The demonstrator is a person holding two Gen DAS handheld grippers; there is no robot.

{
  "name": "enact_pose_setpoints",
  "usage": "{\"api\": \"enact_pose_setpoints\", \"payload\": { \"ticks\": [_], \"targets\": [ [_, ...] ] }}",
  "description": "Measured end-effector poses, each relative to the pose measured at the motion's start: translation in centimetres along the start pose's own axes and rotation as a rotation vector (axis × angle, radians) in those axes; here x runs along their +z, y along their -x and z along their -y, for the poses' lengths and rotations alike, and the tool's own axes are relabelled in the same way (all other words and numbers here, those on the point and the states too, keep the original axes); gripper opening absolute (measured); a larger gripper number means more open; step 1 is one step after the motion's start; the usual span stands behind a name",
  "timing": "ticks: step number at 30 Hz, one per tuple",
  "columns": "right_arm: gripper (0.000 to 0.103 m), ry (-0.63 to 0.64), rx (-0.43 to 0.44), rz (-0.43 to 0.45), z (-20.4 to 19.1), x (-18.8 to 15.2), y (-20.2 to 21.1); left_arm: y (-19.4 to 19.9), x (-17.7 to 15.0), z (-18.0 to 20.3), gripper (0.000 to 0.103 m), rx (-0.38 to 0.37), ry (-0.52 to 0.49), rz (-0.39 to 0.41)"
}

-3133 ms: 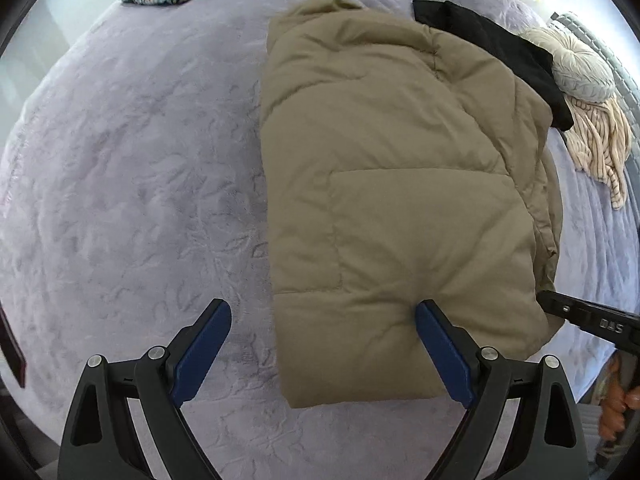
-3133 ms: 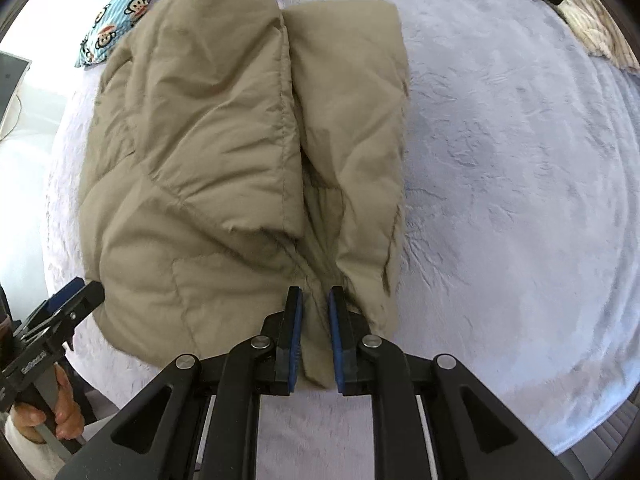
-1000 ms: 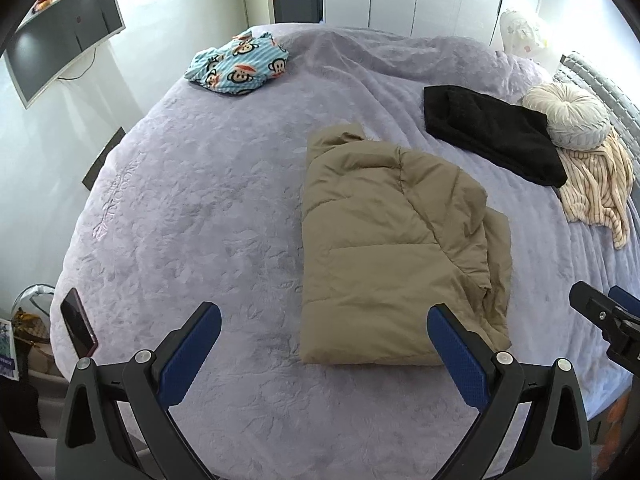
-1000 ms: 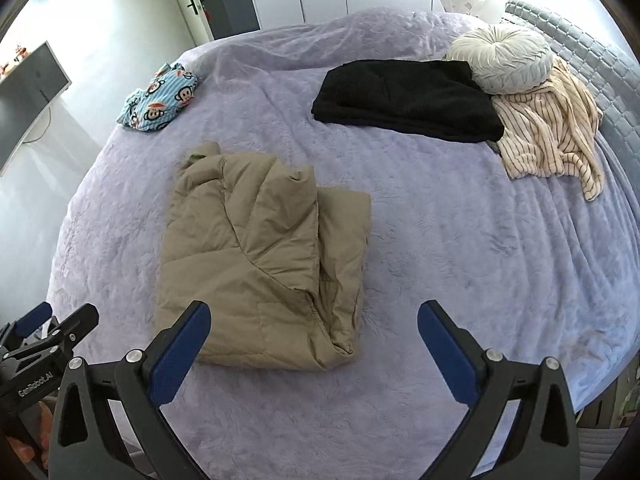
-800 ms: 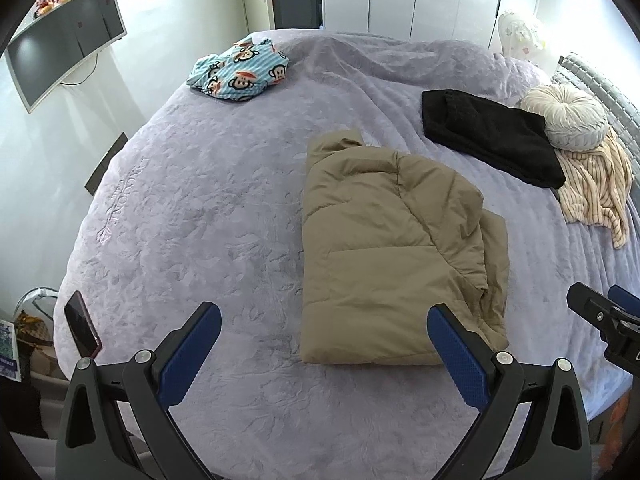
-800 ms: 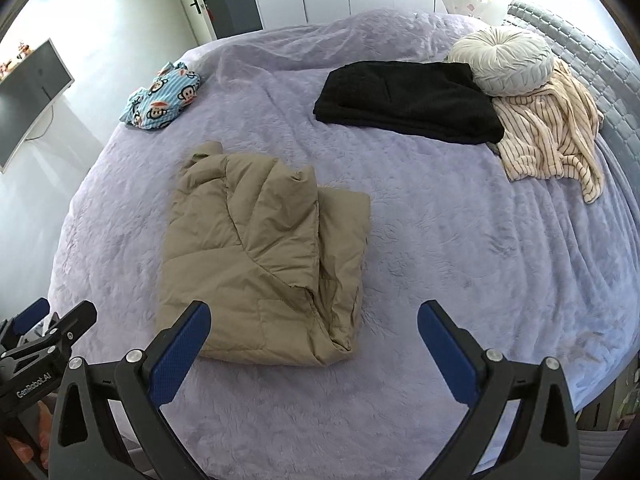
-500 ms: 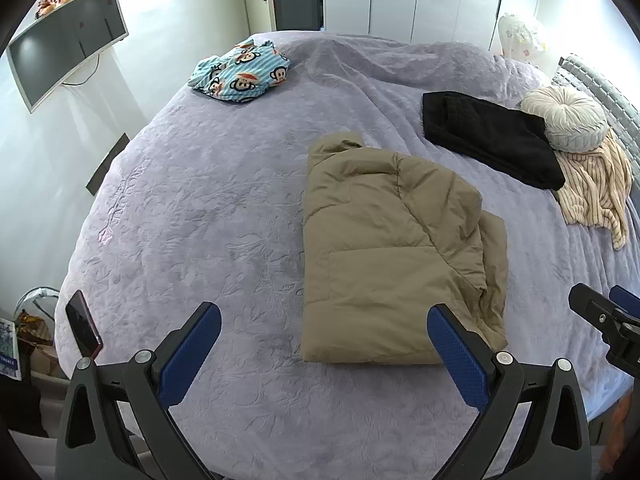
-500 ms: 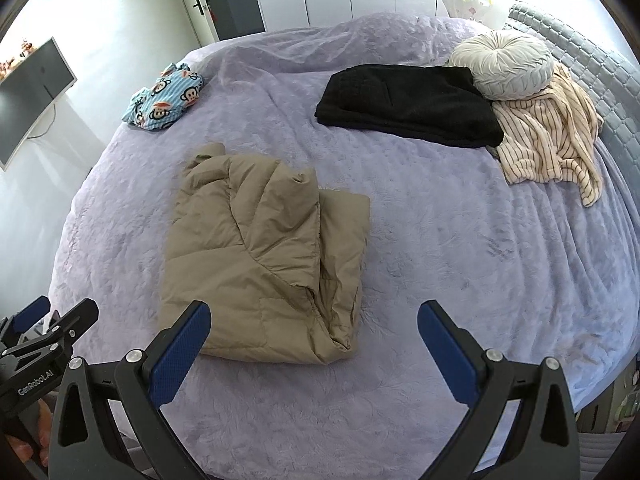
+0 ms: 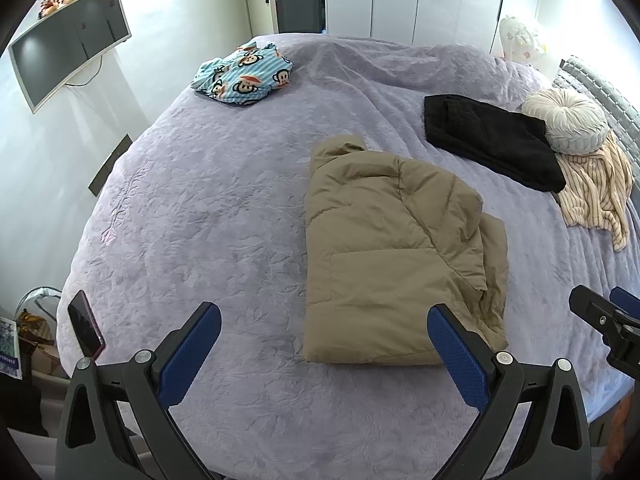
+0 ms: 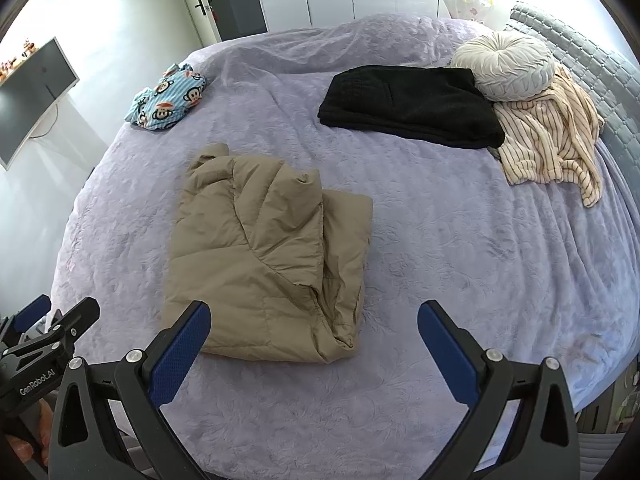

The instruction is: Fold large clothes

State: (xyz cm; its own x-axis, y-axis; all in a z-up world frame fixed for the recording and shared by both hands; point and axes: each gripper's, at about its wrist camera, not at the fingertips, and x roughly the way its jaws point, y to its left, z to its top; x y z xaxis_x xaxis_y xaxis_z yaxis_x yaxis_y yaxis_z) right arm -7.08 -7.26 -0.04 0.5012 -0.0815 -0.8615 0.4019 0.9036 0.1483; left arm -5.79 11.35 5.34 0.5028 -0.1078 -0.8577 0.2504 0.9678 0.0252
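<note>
A tan puffer jacket [image 9: 392, 252] lies folded into a compact rectangle on the lilac bed [image 9: 200, 216]; it also shows in the right wrist view [image 10: 268, 264]. My left gripper [image 9: 324, 352] is open and empty, held back above the bed's near edge, clear of the jacket. My right gripper [image 10: 316, 356] is open and empty too, also back from the jacket. Each gripper shows at the other view's edge.
A folded black garment [image 10: 408, 104], a round cream cushion [image 10: 504, 66] and a striped beige garment [image 10: 552, 136] lie at the far right. A blue monkey-print cloth [image 9: 244, 76] lies at the far left. A phone [image 9: 86, 328] rests at the bed's left edge.
About three seconds ago the right gripper was shut on the jacket's edge; it has let go and opened. Both grippers pulled back and up; over the last second almost nothing moved.
</note>
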Motion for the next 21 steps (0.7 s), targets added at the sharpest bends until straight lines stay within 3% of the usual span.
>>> {"api": "enact_pose_setpoints", "payload": {
  "ticks": [21],
  "targets": [
    [0.103,0.004,0.001,0.002,-0.52,-0.10,0.26,0.45,-0.09,-0.05,0.103,-0.011,-0.001,0.005]
  ]
}}
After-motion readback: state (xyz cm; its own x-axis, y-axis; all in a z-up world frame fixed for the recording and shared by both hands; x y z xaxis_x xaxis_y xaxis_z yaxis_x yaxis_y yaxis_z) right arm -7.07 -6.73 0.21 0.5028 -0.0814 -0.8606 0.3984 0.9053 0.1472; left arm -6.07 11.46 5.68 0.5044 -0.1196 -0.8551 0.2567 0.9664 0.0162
